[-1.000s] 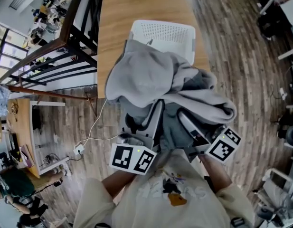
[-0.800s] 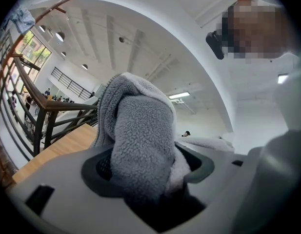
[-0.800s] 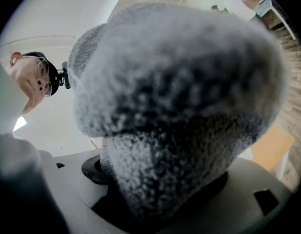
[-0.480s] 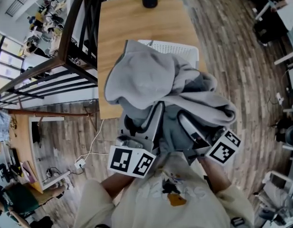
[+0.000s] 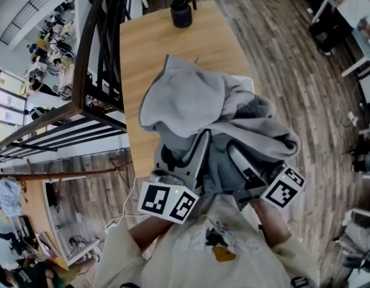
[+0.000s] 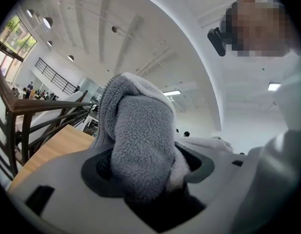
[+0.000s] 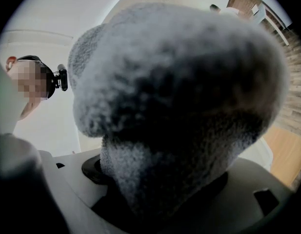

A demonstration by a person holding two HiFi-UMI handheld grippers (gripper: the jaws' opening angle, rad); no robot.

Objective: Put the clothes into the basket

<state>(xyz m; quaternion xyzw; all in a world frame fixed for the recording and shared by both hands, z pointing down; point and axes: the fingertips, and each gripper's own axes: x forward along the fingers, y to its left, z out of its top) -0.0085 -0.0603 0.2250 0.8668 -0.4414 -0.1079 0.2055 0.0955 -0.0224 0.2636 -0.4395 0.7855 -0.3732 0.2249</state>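
Observation:
A big grey fleece garment [image 5: 190, 101] hangs bunched in the air over the wooden table [image 5: 152, 47], carried by both grippers. My left gripper [image 5: 196, 146] is shut on a thick fold of it; in the left gripper view the fleece [image 6: 140, 140] fills the space between the jaws of that gripper [image 6: 148, 179]. My right gripper [image 5: 235, 155] is shut on another fold, and the fleece [image 7: 179, 91] blocks nearly all of the right gripper view above that gripper [image 7: 160, 199]. The white basket lies beneath the garment and is hidden in the head view.
A black pot [image 5: 181, 12] stands at the table's far end. A dark metal railing [image 5: 98, 71] runs along the table's left side. Wooden floor [image 5: 292, 71] lies to the right, with desks at the far right.
Both grippers have carried the garment forward over the table. The white basket, visible beyond the garment before, is now covered by it.

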